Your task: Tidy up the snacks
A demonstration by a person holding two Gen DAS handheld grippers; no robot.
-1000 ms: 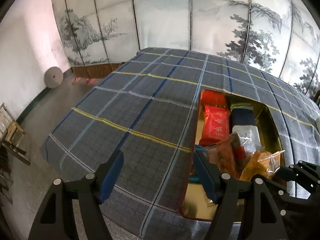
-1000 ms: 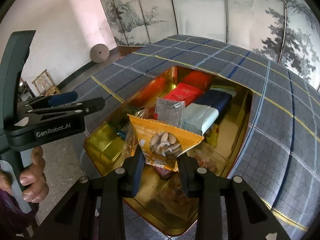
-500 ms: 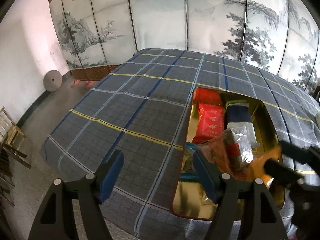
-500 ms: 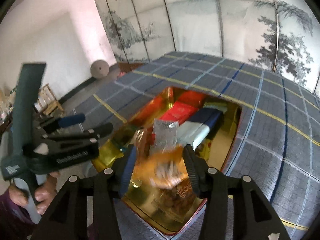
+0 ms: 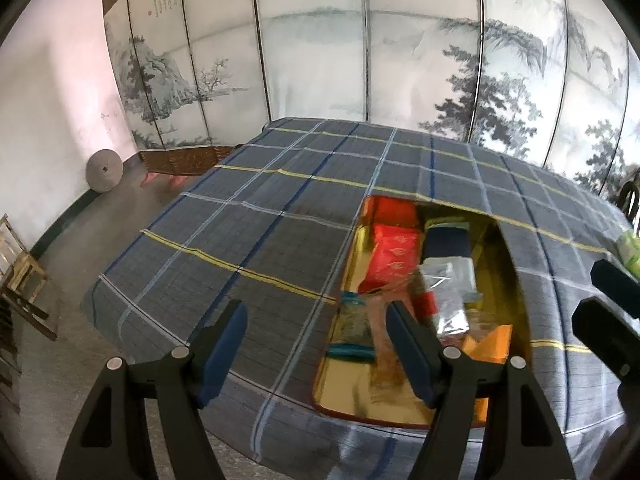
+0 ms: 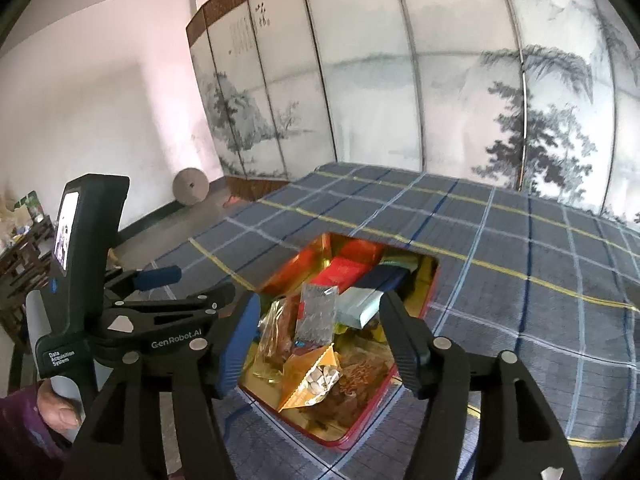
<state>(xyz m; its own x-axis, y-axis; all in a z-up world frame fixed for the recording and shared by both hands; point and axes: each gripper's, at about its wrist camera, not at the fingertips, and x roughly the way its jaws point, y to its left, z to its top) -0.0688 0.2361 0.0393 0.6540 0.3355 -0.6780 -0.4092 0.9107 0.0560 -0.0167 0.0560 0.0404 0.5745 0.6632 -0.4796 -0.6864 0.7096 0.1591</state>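
Observation:
A gold tin with a red rim lies on the plaid tablecloth with several snacks in it. An orange nut packet lies loose near its front. Behind it are a clear packet, a red packet and a blue and white box. My right gripper hangs above the tin's near end, its jaws opening with nothing between the pads. My left gripper is open and empty over the cloth at the tin's left side.
The plaid tablecloth stretches far and left of the tin. A painted folding screen stands behind the table. A green item shows at the right edge. A person's hand holds the left gripper's handle. A wooden chair stands on the floor.
The right gripper's jaws spread and let go of the orange nut packet, which dropped into the tin. That gripper rose and tipped upward. The left gripper drew back slightly, still open.

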